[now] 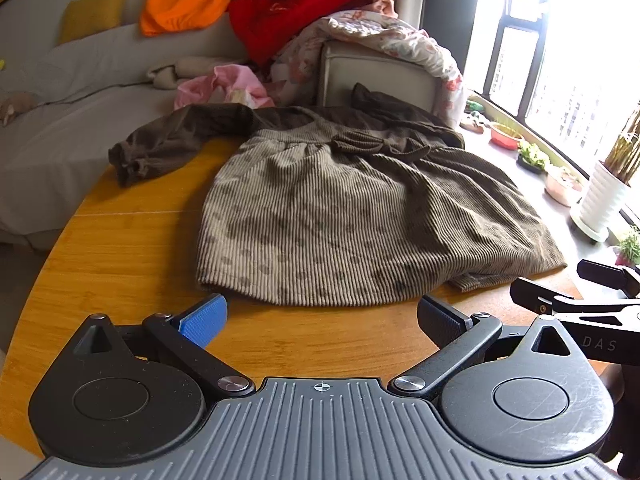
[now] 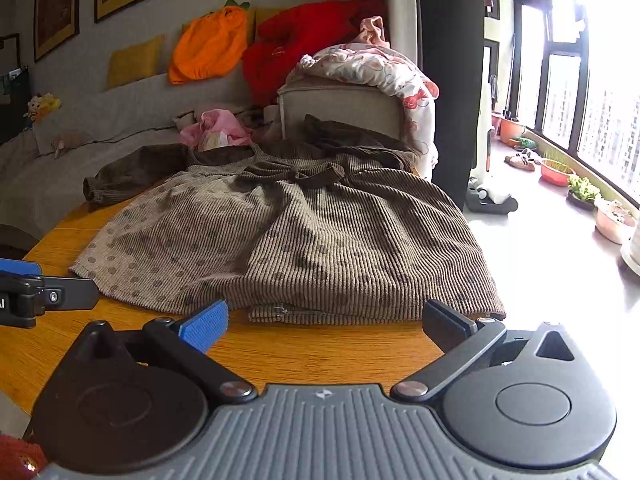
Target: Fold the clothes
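A brown corduroy dress (image 1: 360, 216) with faint dots lies flat on the round wooden table (image 1: 120, 264), skirt hem toward me, a dark bow at the waist and one dark sleeve (image 1: 160, 148) spread to the left. My left gripper (image 1: 324, 320) hovers open just short of the hem, nothing between its fingers. In the right wrist view the same dress (image 2: 320, 248) fills the middle, its right half folded over. My right gripper (image 2: 326, 324) is open in front of the hem's right part. The right gripper (image 1: 576, 300) also shows at the left view's right edge.
A grey sofa (image 1: 80, 92) behind the table carries orange, red, pink and floral clothes (image 1: 384, 40). Potted plants and bowls (image 1: 600, 192) line the window sill on the right. Bare table wood lies left of the dress and along the near edge.
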`<state>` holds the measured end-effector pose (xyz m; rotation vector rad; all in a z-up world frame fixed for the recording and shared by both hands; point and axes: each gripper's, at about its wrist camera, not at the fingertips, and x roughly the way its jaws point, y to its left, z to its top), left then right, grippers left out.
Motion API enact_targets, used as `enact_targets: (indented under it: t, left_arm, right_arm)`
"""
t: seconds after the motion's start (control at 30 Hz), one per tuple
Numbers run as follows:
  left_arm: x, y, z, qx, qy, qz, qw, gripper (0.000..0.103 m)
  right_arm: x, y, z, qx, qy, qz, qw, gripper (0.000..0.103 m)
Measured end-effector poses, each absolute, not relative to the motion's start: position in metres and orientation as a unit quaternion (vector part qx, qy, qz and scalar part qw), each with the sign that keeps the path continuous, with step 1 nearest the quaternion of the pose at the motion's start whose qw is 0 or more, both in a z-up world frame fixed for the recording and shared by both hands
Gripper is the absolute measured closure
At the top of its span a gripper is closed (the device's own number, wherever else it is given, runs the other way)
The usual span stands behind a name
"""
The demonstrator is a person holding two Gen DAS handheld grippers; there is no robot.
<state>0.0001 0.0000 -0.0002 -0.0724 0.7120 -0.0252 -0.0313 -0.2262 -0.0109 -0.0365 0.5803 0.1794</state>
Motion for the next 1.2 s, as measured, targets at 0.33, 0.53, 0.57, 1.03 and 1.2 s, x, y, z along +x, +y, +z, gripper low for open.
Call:
enact_targets:
  t: [0.33, 0.53, 0.57, 1.03, 1.2]
  left_arm:
    - [0.0, -0.001, -0.003, -0.038, 0.356, -0.008, 0.934, 0.0]
    - [0.002, -0.001, -0.003, -0.039, 0.361, -0.005, 0.932, 0.0]
    - [0.002, -0.002, -0.003, -0.039, 0.362, -0.005, 0.931, 0.0]
    - [0.001, -0.004, -0.003, -0.036, 0.361, -0.005, 0.932, 0.0]
    - [0.0, -0.004, -0.003, -0.036, 0.362, -0.005, 0.932, 0.0]
  right_arm:
    - [-0.028, -0.226, -0.01, -0.01, 0.289, 0.093, 0.953, 0.0]
    - [-0.031, -0.226, -0.013, -0.006, 0.289, 0.088, 0.953, 0.0]
    - [-0.032, -0.226, -0.013, -0.006, 0.289, 0.086, 0.953, 0.0]
    - [-0.032, -0.231, -0.014, 0.009, 0.298, 0.09, 0.95, 0.0]
    - [-0.032, -0.229, -0.013, 0.003, 0.297, 0.089, 0.951, 0.0]
